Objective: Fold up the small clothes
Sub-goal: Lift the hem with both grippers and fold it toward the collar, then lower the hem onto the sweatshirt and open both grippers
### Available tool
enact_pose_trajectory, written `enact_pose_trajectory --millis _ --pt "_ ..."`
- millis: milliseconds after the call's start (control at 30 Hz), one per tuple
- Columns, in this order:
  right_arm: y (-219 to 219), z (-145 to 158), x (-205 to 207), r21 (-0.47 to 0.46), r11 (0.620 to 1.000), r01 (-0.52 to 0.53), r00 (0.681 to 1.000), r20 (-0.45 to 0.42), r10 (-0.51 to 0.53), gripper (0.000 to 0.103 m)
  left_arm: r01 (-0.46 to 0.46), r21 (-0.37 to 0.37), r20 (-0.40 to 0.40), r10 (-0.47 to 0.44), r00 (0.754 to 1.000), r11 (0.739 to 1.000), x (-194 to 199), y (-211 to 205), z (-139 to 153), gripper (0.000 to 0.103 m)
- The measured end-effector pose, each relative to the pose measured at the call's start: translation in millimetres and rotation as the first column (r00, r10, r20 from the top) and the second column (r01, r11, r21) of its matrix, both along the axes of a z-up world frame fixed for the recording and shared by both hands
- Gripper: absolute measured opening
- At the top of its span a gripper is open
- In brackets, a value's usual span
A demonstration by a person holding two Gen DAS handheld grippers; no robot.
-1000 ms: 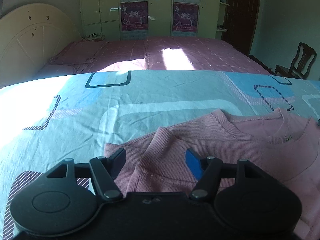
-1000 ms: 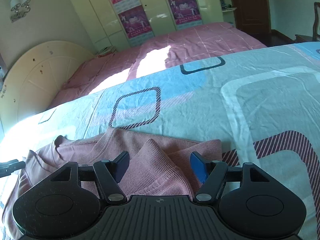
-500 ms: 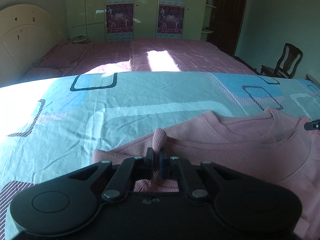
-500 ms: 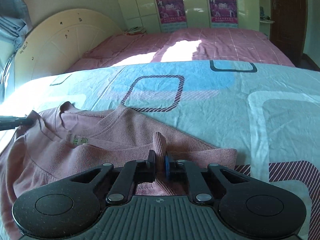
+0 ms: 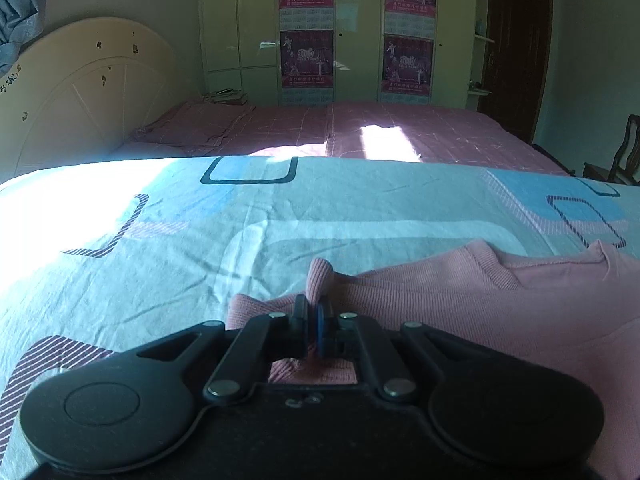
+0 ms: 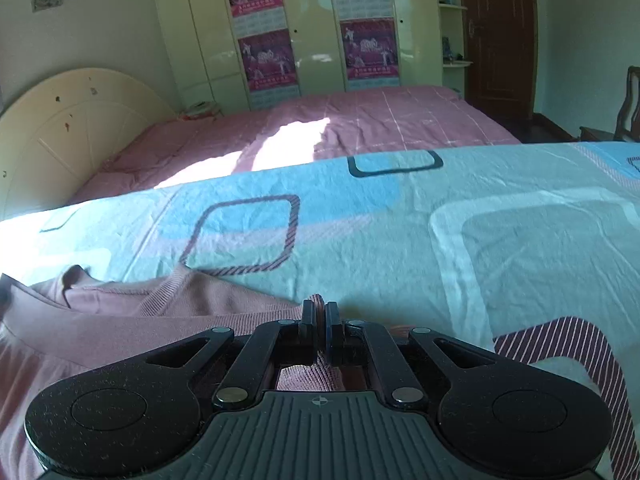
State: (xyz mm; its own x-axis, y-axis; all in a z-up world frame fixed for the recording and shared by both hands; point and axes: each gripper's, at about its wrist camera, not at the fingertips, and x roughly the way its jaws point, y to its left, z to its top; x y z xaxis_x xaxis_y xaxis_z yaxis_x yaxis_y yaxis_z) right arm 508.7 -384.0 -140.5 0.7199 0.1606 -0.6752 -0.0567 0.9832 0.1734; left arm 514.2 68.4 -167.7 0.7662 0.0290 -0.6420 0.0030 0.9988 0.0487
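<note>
- Pink sweater (image 5: 500,312) lies flat on the patterned blue bedsheet (image 5: 280,216), neckline toward the far bed.
- Left gripper (image 5: 313,320) pinches a raised ridge of the sweater's shoulder fabric, jaws fully closed on it.
- Right gripper (image 6: 320,322) likewise clamps a fold of knit at the sweater's opposite shoulder (image 6: 180,300).

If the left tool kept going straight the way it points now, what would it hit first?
The left tool is shut on a pinched ridge of the pink top, so that fabric is already in its line. Just beyond lies the patterned bedsheet, probably next, since the tool points downward.
</note>
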Motion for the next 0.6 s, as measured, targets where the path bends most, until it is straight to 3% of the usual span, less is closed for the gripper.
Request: enact_pose_trajectory --millis 67,167,233,300,333,467,600 --pt "3 -3 1 -0.030 1.000 0.006 1.000 0.007 -0.006 0.002 -0.001 0.049 -0.002 0.001 1.000 0.999 1 -6 -5 0.006" --pt "-3 -1 0 -0.001 1.000 0.012 1.000 0.005 -0.012 0.003 -0.006 0.068 -0.007 0.006 1.000 0.998 1 -8 -1 0.013" --pt "-13 9 -9 0.046 0.998 0.032 0.999 0.021 -0.033 0.003 -0.003 0.071 0.002 0.003 1.000 0.997 -5 -5 4 0.029" --pt "-18 21 -17 0.074 0.997 0.039 0.998 0.041 -0.042 0.003 -0.014 0.058 0.017 0.013 1.000 0.998 -14 0 8 0.055" --pt "-20 26 -22 0.083 0.996 0.044 0.998 0.049 -0.048 0.003 -0.024 0.043 0.035 0.023 0.999 0.999 -21 3 13 0.059" --pt "-16 42 -41 0.122 0.992 0.014 0.998 0.054 -0.020 0.004 -0.038 -0.005 0.075 0.038 0.996 0.999 -43 8 30 0.061" --pt "9 40 -55 0.144 0.988 -0.048 0.999 0.022 0.046 0.008 0.065 -0.046 0.065 -0.062 0.996 0.997 -66 -13 42 0.061"
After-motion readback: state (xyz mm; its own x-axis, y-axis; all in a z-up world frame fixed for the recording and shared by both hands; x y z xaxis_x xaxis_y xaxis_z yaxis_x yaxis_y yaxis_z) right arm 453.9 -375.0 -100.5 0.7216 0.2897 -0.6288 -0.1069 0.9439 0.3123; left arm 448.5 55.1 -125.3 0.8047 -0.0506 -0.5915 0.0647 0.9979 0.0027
